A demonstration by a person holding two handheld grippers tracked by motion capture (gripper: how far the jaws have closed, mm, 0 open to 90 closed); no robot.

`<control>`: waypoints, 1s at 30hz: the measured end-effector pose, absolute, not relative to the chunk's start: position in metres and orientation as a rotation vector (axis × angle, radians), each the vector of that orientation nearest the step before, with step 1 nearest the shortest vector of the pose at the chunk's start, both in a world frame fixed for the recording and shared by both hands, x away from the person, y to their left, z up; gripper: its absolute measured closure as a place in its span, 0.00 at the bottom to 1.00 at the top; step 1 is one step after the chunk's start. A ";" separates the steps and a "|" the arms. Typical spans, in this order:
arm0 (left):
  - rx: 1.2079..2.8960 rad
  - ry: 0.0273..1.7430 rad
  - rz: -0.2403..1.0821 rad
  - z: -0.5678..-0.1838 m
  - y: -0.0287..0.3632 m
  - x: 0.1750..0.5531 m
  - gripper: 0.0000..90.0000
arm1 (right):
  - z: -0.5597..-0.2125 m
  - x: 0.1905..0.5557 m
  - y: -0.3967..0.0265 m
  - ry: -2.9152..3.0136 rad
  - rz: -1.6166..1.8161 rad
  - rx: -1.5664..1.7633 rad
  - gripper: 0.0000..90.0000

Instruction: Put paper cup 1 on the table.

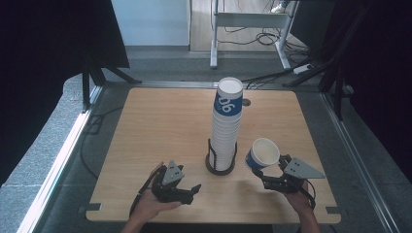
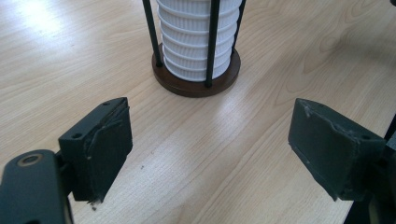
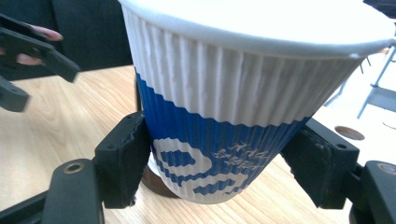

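**Cup held at right, stack in the middle**

Right gripper (image 1: pixel 266 174): closed on a paper cup (image 1: pixel 263 154), one pad pressing on each side of the blue lower band. Cup lifted off the table (image 1: pixel 160 126), tilted, open mouth up and toward the camera of the high view. Ribbed white upper part, blue part below with white print. Position: just right of the stack of cups (image 1: pixel 226 127), apart from it.

Left gripper (image 1: pixel 193 190): open, jaws well apart, nothing between them, bare wood under them. Low over the near side of the table, pointing toward the holder (image 2: pixel 196 79).

Holder: round brown base with thin black rods, standing upright in the middle of the table. Stack of white ribbed cups inside the rods, rising high above them, top cup with a blue band.

Farther away: grey floor around the table, cables (image 1: pixel 265 36) and a metal frame behind.
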State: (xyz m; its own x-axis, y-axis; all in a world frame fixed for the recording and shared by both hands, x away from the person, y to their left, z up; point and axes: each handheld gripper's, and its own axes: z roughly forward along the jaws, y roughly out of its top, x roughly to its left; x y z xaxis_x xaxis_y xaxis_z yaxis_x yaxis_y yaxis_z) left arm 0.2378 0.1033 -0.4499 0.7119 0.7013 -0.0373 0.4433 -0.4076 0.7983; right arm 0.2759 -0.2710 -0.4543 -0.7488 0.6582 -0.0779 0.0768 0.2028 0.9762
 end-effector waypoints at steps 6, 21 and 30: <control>2.076 0.865 0.378 -0.451 0.101 0.238 0.15 | -0.461 0.286 -0.273 1.998 1.534 0.729 0.29; 2.096 0.861 0.381 -0.454 0.098 0.238 0.16 | -0.483 0.314 -0.280 2.020 1.407 0.859 0.29; 2.103 0.858 0.382 -0.456 0.097 0.238 0.16 | -0.494 0.326 -0.282 2.047 1.340 0.914 0.29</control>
State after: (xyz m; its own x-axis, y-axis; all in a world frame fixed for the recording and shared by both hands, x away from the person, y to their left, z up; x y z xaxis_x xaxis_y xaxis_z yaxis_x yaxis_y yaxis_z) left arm 0.2381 0.0967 -0.4556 0.7226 0.6908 -0.0243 0.4444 -0.4374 0.7818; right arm 0.3261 -0.2816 -0.4943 -0.6344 0.7705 -0.0614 0.2518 0.2812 0.9260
